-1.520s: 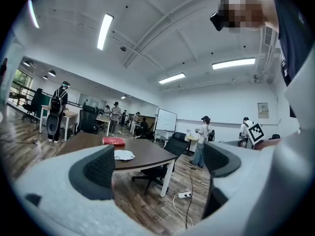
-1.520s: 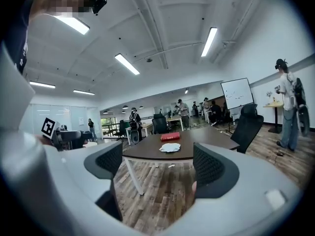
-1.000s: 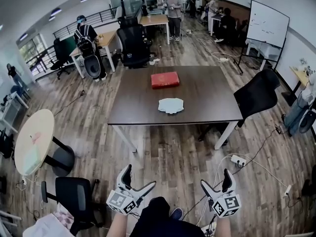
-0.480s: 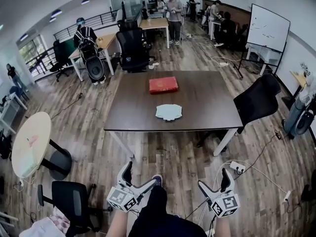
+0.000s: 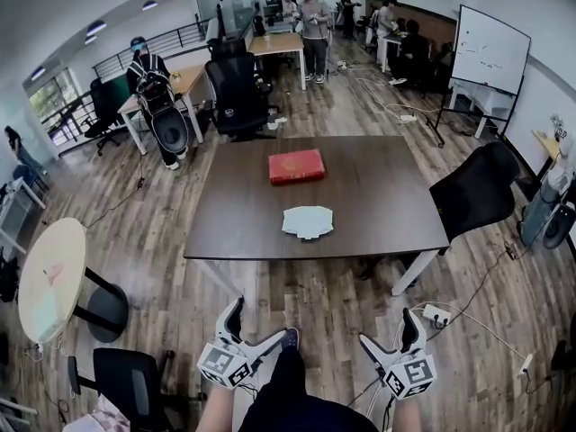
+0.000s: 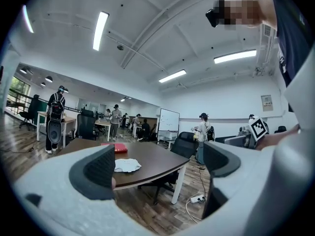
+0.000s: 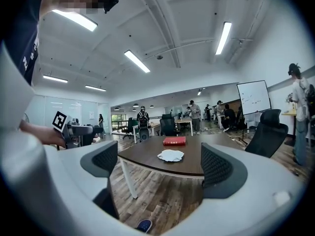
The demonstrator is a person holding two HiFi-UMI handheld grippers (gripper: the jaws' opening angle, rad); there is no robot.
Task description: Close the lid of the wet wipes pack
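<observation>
L claw (image 5: 255,324) released: jaws apart, nothing btwn them; in the left gripper view only the far desk (image 5: 378,205) shows thru the gap. R claw (image 5: 389,329) also released, jaws wide and just been opening a bit more, nothing btwn them. Both are held low, side by side near the bottom of the head view, over the wood floor (image 5: 306,295). They point about level toward the desk and are well short of it. Person's shoe (image 5: 290,337) shows btwn the two claws.

Wet wipes pack (image 5: 307,221): pale, soft-looking, lies flat near the desk's near edge, approx mid-width. Lid too small to make out from here. Red flat box (image 5: 296,166) lies beyond it, nearer the far edge, apart from the pack. Neither claw touches either one.

Black office chair (image 5: 474,192) stands at the desk's right end. Power strip (image 5: 436,315) w/ white cable lies on the floor, right of R claw. Round pale table (image 5: 49,277) at far left, whiteboard (image 5: 488,50) at back right. Several ppl (image 5: 314,12) stand at other desks in the bkgd.
</observation>
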